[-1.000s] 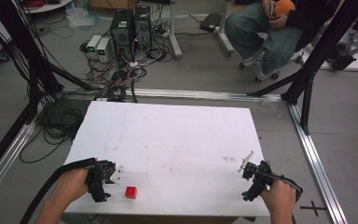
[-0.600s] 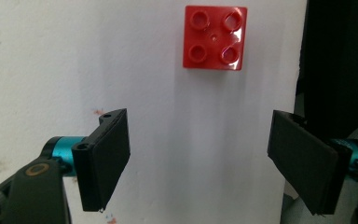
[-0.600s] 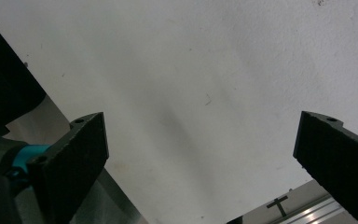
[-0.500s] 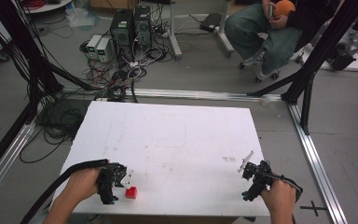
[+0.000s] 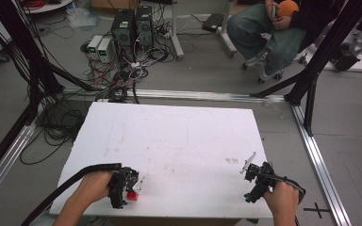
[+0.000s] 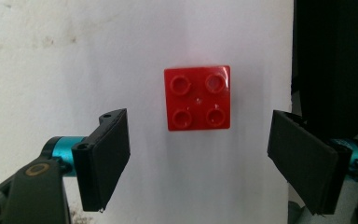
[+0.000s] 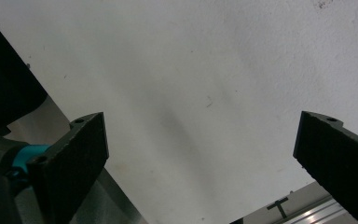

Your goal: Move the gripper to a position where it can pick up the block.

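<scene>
A small red four-stud brick (image 6: 197, 98) lies flat on the white foam board, close to its front edge (image 5: 132, 195). My left gripper (image 6: 200, 163) hangs right above the brick, jaws open wide on either side of it, not touching it; in the high view the gripper (image 5: 128, 188) covers part of the brick. At the board's front right corner my right gripper (image 5: 253, 184) is held low over bare board, and its own view shows it (image 7: 214, 158) open with nothing between the jaws.
The white board (image 5: 179, 141) sits inside a metal frame (image 5: 318, 155). Black posts (image 5: 311, 89) rise at the back right and left. Cables and computer boxes (image 5: 132, 28) clutter the floor behind. A seated person (image 5: 273, 28) is at the far right.
My left gripper has slid right along the front edge until it stands over the red brick. The right gripper has stayed where it was.
</scene>
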The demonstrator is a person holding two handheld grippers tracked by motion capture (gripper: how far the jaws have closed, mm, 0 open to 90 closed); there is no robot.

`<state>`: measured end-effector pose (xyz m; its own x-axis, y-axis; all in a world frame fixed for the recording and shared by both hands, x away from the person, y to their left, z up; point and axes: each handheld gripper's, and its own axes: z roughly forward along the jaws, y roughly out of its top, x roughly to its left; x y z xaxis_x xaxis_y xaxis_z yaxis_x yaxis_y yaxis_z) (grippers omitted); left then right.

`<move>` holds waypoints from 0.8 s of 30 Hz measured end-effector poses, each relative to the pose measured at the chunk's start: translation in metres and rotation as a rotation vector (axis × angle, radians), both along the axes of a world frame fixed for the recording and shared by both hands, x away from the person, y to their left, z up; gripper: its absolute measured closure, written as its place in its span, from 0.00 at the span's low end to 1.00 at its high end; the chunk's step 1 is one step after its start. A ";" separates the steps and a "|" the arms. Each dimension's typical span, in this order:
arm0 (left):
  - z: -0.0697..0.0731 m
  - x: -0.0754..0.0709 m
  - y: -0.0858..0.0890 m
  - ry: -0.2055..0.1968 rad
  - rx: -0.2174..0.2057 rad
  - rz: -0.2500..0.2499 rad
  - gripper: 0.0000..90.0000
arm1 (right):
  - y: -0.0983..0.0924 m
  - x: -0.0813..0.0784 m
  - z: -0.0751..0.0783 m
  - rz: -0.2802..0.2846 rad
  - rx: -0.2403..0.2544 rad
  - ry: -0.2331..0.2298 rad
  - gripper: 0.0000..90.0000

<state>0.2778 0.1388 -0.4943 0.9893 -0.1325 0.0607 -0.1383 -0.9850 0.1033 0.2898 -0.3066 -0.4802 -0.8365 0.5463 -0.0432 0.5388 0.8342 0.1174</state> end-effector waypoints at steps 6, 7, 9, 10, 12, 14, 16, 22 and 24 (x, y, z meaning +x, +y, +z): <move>-0.006 0.000 -0.006 0.004 0.009 -0.018 0.24 | -0.001 0.000 0.000 0.002 0.004 -0.002 0.03; -0.007 0.000 -0.007 0.004 0.013 -0.018 0.24 | -0.001 0.000 0.000 0.002 0.004 -0.002 0.03; -0.010 0.000 -0.009 0.010 0.015 -0.022 0.24 | -0.001 0.000 0.000 0.003 0.005 0.001 0.03; -0.012 0.001 -0.011 0.007 0.020 -0.027 0.24 | -0.002 0.000 0.000 0.003 0.004 0.002 0.03; -0.014 0.001 -0.012 0.005 0.024 -0.027 0.24 | -0.002 0.000 0.000 0.002 0.007 0.002 0.03; -0.016 0.002 -0.012 0.003 0.030 -0.026 0.24 | -0.002 0.000 0.000 0.002 0.005 0.002 0.03; -0.017 0.002 -0.013 0.003 0.034 -0.030 0.24 | -0.001 0.000 -0.001 -0.001 0.009 0.002 0.03; -0.016 0.001 -0.013 0.008 0.031 -0.032 0.24 | -0.001 0.000 -0.001 0.003 0.008 0.003 0.03; -0.015 0.001 -0.013 0.006 0.034 -0.033 0.24 | -0.001 0.000 -0.001 0.002 0.009 0.001 0.03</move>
<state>0.2789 0.1261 -0.5089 0.9846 -0.1674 0.0498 -0.1707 -0.9828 0.0711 0.2898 -0.3073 -0.4810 -0.8375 0.5452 -0.0374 0.5374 0.8341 0.1246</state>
